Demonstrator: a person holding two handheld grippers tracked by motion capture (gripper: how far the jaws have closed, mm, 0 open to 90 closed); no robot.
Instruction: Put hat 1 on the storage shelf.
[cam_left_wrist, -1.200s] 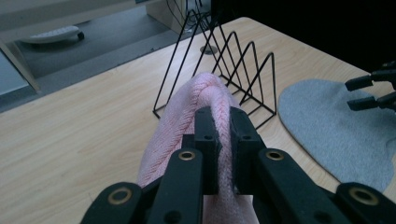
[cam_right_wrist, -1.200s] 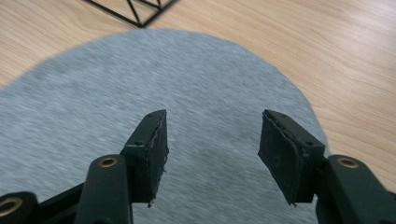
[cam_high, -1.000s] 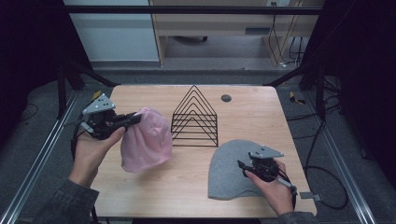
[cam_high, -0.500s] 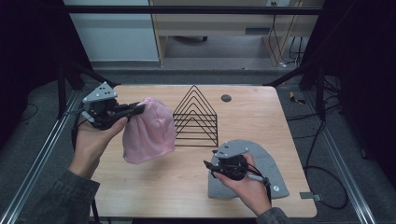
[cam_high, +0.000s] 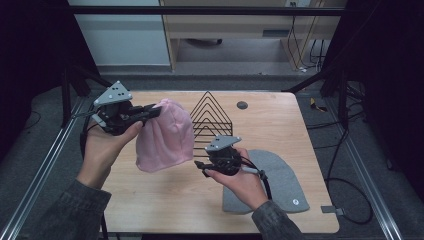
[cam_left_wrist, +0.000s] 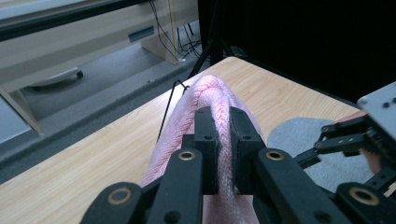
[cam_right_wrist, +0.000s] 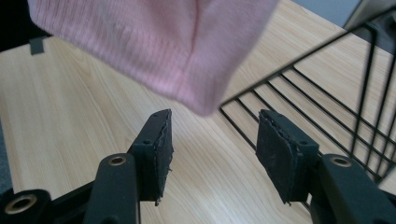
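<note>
A grey hat (cam_high: 280, 180) lay flat near the surface's (cam_high: 165, 205) near right corner. Just beyond it, the right tongs (cam_high: 199, 165) stood part open with nothing between the pads, jaws having just widened. The left tongs (cam_high: 156, 111) pinched a pink hat (cam_high: 167, 137), hanging above the surface's left half beside a wire rack (cam_high: 212, 117).

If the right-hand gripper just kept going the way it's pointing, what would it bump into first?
Most likely the hanging bottom edge of the pink hat, just ahead of the right gripper, whose jaws stand open and empty. Depth is unclear; it might pass underneath.
</note>
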